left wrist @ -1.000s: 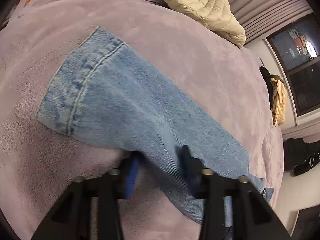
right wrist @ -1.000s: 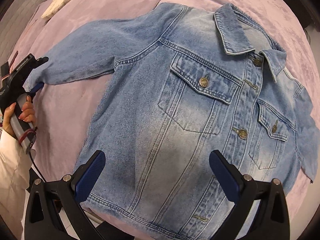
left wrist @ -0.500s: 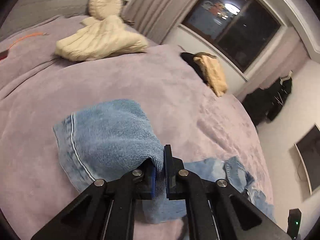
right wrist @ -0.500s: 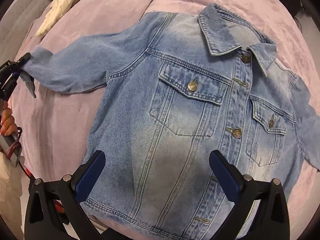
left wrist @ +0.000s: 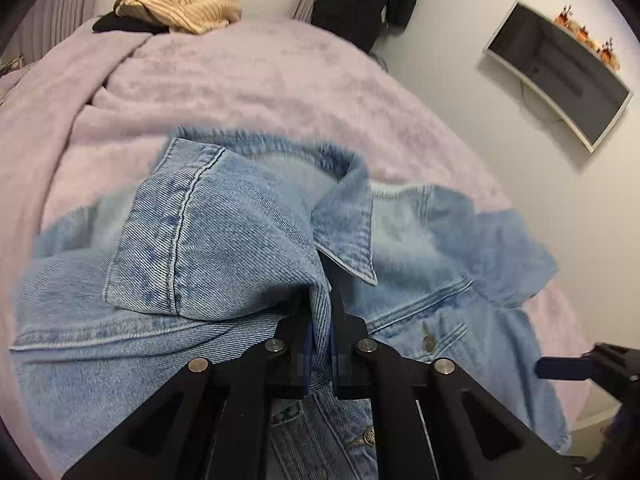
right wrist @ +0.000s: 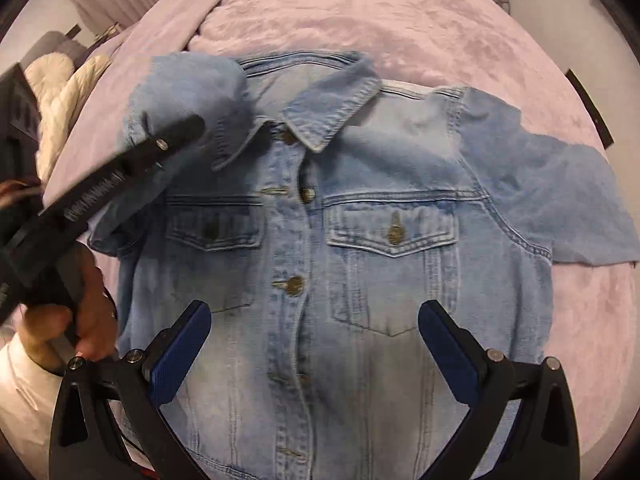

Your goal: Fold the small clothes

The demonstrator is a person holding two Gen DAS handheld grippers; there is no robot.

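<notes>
A light-blue denim jacket (right wrist: pixel 360 208) lies front up and buttoned on a lilac blanket (right wrist: pixel 400 20), collar at the far side. My left gripper (left wrist: pixel 320 332) is shut on the cuff end of one sleeve (left wrist: pixel 224 232) and holds it lifted over the jacket's chest, beside the collar (left wrist: pixel 348 232). In the right wrist view that sleeve (right wrist: pixel 192 88) hangs doubled over the left shoulder, with the left gripper (right wrist: pixel 188 128) slanting in from the left. My right gripper (right wrist: pixel 314 344) hovers open above the jacket's lower front with nothing between its fingers. One of its blue pads (left wrist: pixel 560 368) shows in the left wrist view.
A person's hand (right wrist: pixel 80 320) grips the left tool. A cream puffer jacket (right wrist: pixel 68 96) lies at the bed's left, a tan knit garment (left wrist: pixel 180 4) at its far end. Dark clothes (left wrist: pixel 360 0) hang beyond. A screen (left wrist: pixel 560 72) is on the right wall.
My left gripper closed on the sleeve cuff, lifted it and swung it across onto the jacket's front. The right gripper moved and turned over the jacket, staying open.
</notes>
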